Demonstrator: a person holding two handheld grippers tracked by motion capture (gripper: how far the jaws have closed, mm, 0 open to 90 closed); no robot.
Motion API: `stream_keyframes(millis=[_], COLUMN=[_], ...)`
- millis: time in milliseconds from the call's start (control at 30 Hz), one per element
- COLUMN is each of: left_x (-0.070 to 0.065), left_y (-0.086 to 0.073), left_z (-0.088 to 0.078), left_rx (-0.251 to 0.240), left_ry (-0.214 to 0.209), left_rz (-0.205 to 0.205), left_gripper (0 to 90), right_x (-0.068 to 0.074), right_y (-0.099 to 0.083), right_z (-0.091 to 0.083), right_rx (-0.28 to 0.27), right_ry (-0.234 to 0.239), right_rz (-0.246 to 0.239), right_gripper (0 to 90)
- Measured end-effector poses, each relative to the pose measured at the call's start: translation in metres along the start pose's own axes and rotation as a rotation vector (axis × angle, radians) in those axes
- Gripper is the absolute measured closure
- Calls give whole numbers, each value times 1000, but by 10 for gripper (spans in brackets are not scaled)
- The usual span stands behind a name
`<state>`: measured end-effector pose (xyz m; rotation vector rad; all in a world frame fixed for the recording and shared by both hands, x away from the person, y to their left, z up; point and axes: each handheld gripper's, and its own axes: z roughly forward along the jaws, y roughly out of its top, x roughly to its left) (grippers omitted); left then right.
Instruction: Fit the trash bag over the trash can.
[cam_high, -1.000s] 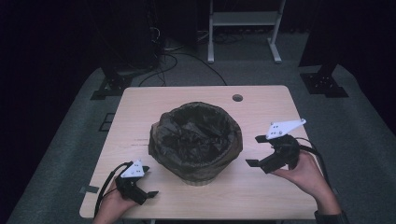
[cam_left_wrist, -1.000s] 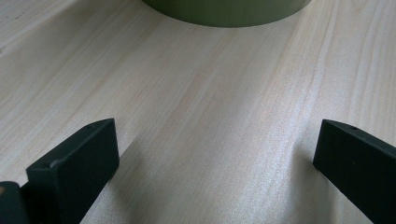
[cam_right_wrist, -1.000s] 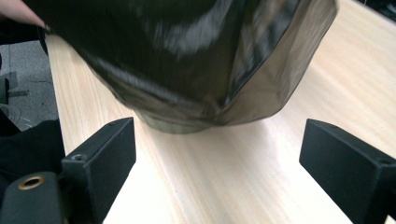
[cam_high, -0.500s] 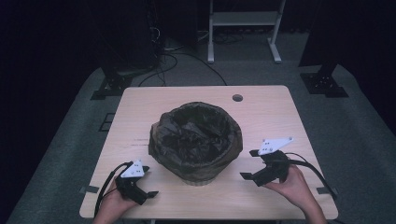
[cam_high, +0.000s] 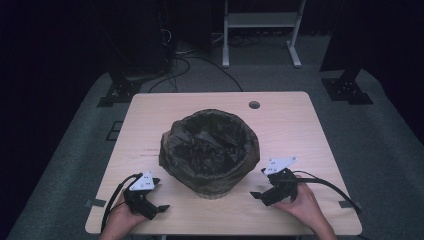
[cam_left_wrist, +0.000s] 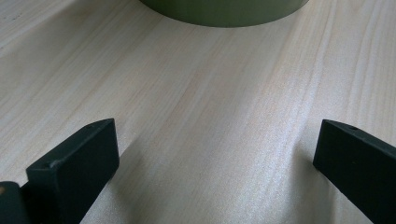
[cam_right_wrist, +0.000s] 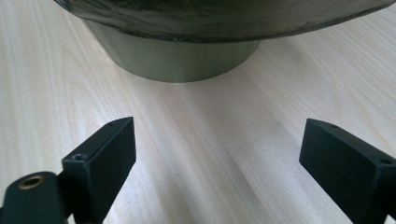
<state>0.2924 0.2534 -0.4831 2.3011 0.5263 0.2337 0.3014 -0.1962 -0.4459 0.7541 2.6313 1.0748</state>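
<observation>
One waste bin (cam_high: 210, 150) lined with a black bag, mid-desk (cam_high: 300, 120) — pale wood, one grommet hole (cam_high: 254, 105). Two grippers: left gripper (cam_high: 152, 200) and right gripper (cam_high: 260, 187) flank it, fingers spread, empty. Dark room, grey carpet (cam_high: 385, 145), cables (cam_high: 175, 65) behind.

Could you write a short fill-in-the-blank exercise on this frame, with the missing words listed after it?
1. The bin on the table is lined with a black ____.
2. The jaws of both the left gripper and the right gripper stand ____.
3. The bin's bare wall below the liner is ____ in colour.

Missing words: bag; open; green
</observation>
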Motion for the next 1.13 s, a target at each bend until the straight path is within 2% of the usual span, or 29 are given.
stream_keyframes(millis=[100, 200, 300, 433, 500, 667, 900, 1133], left_x=[0, 0, 0, 0, 0, 0, 0, 0], left_y=[0, 0, 0, 0, 0, 0, 0, 0], left_z=[0, 0, 0, 0, 0, 0, 0, 0], left_rx=[0, 0, 0, 0, 0, 0, 0, 0], left_ry=[0, -1, -1, -1, -2, -4, -5, -5], left_rz=[0, 0, 1, 1, 2, 3, 3, 3], left_gripper=[0, 0, 0, 0, 0, 0, 0, 0], right_x=[-1, -3, -4, -4, -3, -3, -1, -1], right_y=[-5, -12, -18, -23, -23, -27, -30, -31], right_z=[4, 7, 9, 12, 14, 24, 27, 26], right_rx=[-24, -22, -32, -15, -19, 9, -41, -46], right_ry=[12, -15, -19, -36, -34, -31, -21, -16], right_rz=[25, 25, 35, 28, 23, 18, 18, 22], right_gripper=[93, 93, 93, 93, 93, 93, 93, 93])
